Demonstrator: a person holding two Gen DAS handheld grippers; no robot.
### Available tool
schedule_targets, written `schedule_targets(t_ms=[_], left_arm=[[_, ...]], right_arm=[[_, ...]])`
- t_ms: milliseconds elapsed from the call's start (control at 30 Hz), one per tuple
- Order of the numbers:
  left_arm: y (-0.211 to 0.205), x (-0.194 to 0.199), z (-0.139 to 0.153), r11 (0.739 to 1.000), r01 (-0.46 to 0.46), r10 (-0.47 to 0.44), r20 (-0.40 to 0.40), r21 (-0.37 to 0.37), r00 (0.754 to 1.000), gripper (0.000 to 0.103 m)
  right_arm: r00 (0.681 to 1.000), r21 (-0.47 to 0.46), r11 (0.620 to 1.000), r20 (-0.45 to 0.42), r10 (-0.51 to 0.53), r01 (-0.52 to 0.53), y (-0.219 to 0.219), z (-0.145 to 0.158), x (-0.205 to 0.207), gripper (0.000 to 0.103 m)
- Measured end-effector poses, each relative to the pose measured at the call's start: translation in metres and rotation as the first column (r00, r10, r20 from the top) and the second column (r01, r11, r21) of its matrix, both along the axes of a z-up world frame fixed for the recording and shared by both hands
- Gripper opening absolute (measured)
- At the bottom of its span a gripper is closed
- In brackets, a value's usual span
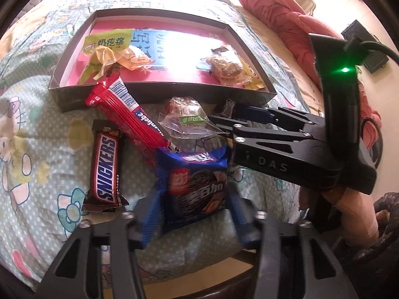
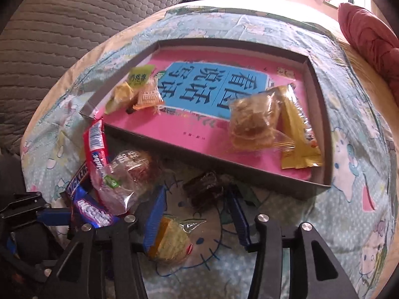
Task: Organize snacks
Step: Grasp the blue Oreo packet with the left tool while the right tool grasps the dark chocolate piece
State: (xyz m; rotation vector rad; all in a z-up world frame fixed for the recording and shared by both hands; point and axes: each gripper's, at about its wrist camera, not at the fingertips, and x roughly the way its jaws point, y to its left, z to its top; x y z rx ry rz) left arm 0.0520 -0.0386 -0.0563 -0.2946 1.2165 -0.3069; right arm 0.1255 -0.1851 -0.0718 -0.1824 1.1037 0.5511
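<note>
A shallow cardboard box (image 1: 159, 92) (image 2: 224, 164) with a pink-and-blue bottom lies on the patterned bedsheet and holds several wrapped snacks. My left gripper (image 1: 193, 199) is open, its blue fingers on either side of a blue cookie pack (image 1: 197, 189) lying on the sheet. My right gripper (image 2: 197, 211) is open around a small dark brown wrapped candy (image 2: 205, 188) (image 1: 225, 107) just in front of the box wall. A Snickers bar (image 1: 106, 172), a red wafer bar (image 1: 129, 114) and a clear-wrapped pastry (image 1: 185, 119) (image 2: 129, 177) lie between them.
A yellow-wrapped cake (image 2: 169, 239) lies by my right gripper's left finger. A red blanket (image 1: 279, 22) is bunched at the far right. A quilted grey cushion (image 2: 62, 25) rises behind the bed on the left.
</note>
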Motion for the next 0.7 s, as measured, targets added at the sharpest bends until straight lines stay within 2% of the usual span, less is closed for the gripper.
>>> schedule_targets(t_ms=[133,200,267,300,400,533,700], left_arm=[[0.001,0.001,-0.003,1.000,0.000,0.000,-0.003,0.007,1.000,0.044],[0.002,0.002,-0.007,1.000,0.001,-0.001,-0.008,0.007,1.000,0.044],[0.002,0.002,-0.009,1.000,0.007,-0.007,-0.025,0.004,1.000,0.044],[0.001,0.002,-0.009,1.000,0.011,-0.011,-0.029,0.002,1.000,0.045],[-0.001,0.002,-0.013,1.000,0.000,-0.001,-0.052,-0.029,0.999,0.058],[-0.007,0.001,-0.017,1.000,0.003,-0.004,-0.062,-0.031,0.998,0.065],[-0.017,0.008,-0.022,1.000,-0.021,0.022,-0.063,0.020,0.998,0.066]], right_arm=[[1.000,0.026,0.999,-0.009,-0.019,0.019,-0.003,-0.006,0.007,0.049],[1.000,0.016,1.000,-0.017,-0.026,0.027,-0.005,-0.008,0.009,0.038],[0.999,0.024,1.000,-0.025,-0.019,0.020,-0.007,-0.007,0.009,0.036],[0.999,0.031,0.999,-0.029,-0.023,0.024,-0.009,-0.006,0.008,0.036],[0.999,0.041,0.998,-0.036,-0.037,0.038,-0.015,-0.004,0.006,0.036],[0.997,0.055,0.997,-0.054,-0.047,0.050,-0.017,-0.006,0.008,0.036],[0.996,0.071,0.996,-0.075,-0.056,0.062,-0.017,-0.009,0.013,0.036]])
